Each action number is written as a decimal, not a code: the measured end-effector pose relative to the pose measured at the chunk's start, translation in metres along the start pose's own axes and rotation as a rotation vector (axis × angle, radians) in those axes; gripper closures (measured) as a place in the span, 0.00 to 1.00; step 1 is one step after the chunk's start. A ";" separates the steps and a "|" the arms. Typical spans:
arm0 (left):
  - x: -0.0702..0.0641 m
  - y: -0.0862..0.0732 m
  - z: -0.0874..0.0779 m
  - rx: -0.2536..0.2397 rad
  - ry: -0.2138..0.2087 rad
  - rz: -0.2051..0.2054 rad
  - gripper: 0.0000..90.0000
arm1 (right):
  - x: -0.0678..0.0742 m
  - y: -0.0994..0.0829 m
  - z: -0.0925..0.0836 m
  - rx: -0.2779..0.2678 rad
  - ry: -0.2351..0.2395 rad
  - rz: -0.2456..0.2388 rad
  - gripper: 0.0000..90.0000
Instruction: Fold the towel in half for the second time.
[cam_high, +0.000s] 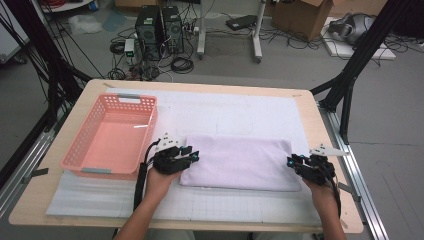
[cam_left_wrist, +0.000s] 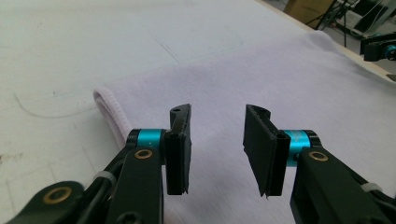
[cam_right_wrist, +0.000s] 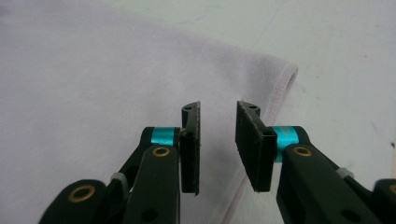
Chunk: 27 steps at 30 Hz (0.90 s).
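A folded pale lilac cloth (cam_high: 237, 161) lies flat on the white mat in the middle of the table. My left gripper (cam_high: 192, 156) sits at the cloth's left end, jaws apart, with only flat cloth (cam_left_wrist: 261, 79) seen beyond the gap. In the left gripper view its fingertips (cam_left_wrist: 180, 116) hover over the cloth near its hemmed corner. My right gripper (cam_high: 291, 162) is at the cloth's right end. Its jaws stand apart over the cloth's hemmed edge (cam_right_wrist: 280, 88), with nothing pinched between them. Both grippers point inward toward each other.
A pink plastic basket (cam_high: 75, 145) stands empty at the table's left, close beside my left hand. The white gridded mat (cam_high: 225, 112) covers most of the wooden tabletop. Black frame posts and cables stand beyond the table's far corners.
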<state>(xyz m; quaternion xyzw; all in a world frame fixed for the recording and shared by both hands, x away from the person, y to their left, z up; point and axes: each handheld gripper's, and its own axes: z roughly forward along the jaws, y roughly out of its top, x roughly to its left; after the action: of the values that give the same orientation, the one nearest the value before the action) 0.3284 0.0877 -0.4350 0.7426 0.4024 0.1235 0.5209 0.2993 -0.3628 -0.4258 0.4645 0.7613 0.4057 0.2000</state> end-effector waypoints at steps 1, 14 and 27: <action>0.002 0.003 0.005 0.006 0.017 0.006 0.67 | -0.001 0.004 0.005 0.018 -0.005 -0.004 0.76; 0.022 0.016 0.055 0.119 0.223 0.023 0.76 | -0.010 0.030 0.067 0.089 -0.054 -0.044 0.86; 0.025 0.011 0.027 0.047 0.219 -0.022 0.62 | -0.026 0.027 0.034 0.002 -0.104 0.053 0.79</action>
<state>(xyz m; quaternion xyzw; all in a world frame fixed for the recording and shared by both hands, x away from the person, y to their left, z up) 0.3655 0.0860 -0.4426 0.7324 0.4677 0.1887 0.4575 0.3496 -0.3643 -0.4258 0.5053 0.7376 0.3854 0.2282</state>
